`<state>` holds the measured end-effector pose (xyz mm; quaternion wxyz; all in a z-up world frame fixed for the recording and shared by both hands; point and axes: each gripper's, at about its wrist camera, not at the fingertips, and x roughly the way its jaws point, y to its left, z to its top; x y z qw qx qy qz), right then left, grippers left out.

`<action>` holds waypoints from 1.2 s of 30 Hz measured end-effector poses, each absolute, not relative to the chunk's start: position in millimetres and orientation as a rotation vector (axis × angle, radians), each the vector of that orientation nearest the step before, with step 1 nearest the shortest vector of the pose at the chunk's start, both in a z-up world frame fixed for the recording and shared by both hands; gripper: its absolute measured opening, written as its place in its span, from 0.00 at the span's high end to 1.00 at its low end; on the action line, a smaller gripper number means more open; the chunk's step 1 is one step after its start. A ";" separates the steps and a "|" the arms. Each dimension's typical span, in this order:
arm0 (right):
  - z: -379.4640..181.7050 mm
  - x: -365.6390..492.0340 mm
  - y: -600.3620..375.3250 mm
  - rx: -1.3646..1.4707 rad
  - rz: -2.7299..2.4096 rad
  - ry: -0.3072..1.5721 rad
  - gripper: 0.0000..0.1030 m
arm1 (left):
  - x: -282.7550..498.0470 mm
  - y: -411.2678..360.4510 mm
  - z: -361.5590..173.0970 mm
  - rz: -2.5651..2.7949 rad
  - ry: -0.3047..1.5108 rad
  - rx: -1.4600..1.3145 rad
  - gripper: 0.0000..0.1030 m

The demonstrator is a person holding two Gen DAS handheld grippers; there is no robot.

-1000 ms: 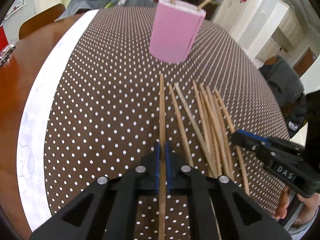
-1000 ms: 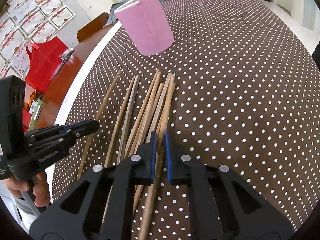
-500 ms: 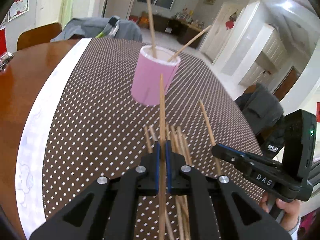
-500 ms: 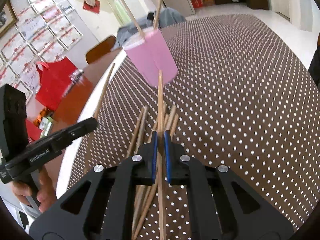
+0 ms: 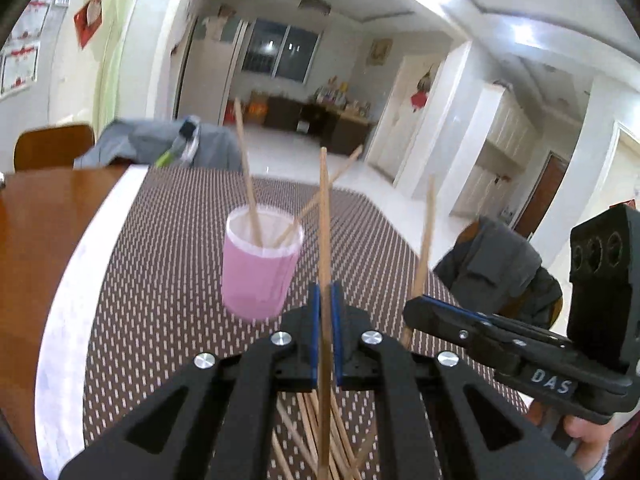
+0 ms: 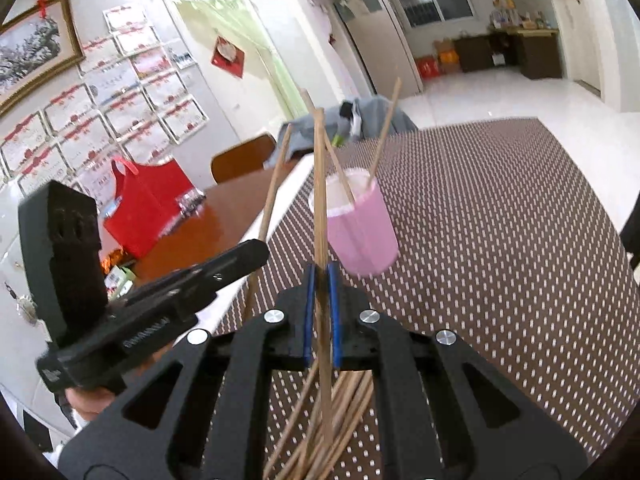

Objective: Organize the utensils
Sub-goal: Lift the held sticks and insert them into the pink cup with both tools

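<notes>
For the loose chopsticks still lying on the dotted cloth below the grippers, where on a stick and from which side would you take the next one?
Take an outer stick of the pile, not the crossed middle. Grip across its thin shaft near the end nearest the grippers, coming from above with jaws straddling it, as the left gripper and right gripper each hold a chopstick now. That leaves the far end free to tip into the pink cup.

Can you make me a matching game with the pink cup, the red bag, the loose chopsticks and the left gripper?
Things:
1. pink cup
2. red bag
3. loose chopsticks
4. left gripper

States or places:
A. lying in a heap on the dotted tablecloth
B. shut on one chopstick
C. standing upright with two chopsticks inside
D. on the bare wooden table beside the cloth

Pairs: 1-C, 2-D, 3-A, 4-B
</notes>
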<state>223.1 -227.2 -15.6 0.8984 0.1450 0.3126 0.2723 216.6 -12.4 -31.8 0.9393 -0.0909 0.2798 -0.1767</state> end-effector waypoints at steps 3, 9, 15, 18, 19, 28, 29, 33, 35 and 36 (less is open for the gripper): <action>-1.8 229.9 -226.5 0.308 0.572 0.602 0.94 | 225.9 -12.6 -22.6 -0.354 0.492 -0.194 0.94; 25.9 246.0 -219.1 0.293 0.580 0.511 0.94 | 241.5 -9.9 -9.3 -0.328 0.338 -0.227 0.94; 41.9 270.1 -199.1 0.241 0.578 0.476 0.94 | 263.3 -7.9 -3.8 -0.289 0.270 -0.226 0.94; 41.8 278.0 -193.3 0.233 0.570 0.464 0.94 | 265.9 -2.2 -4.6 -0.275 0.230 -0.238 0.94; 43.5 282.1 -191.9 0.234 0.574 0.462 0.94 | 265.6 0.8 -4.3 -0.274 0.210 -0.241 0.94; 92.3 286.2 -195.8 0.195 0.567 0.370 0.94 | 270.8 9.8 11.9 -0.211 -0.024 -0.253 0.94; 97.1 286.2 -196.3 0.190 0.564 0.361 0.94 | 272.0 8.0 13.5 -0.203 -0.055 -0.253 0.94; 112.8 290.0 -195.0 0.164 0.548 0.337 0.94 | 283.1 1.7 13.7 -0.184 -0.097 -0.239 0.94; 114.5 294.9 -192.7 0.154 0.545 0.340 0.94 | 292.5 -1.9 9.1 -0.173 -0.101 -0.234 0.94; 113.0 298.2 -190.9 0.149 0.544 0.348 0.94 | 298.0 -3.1 5.9 -0.172 -0.096 -0.233 0.94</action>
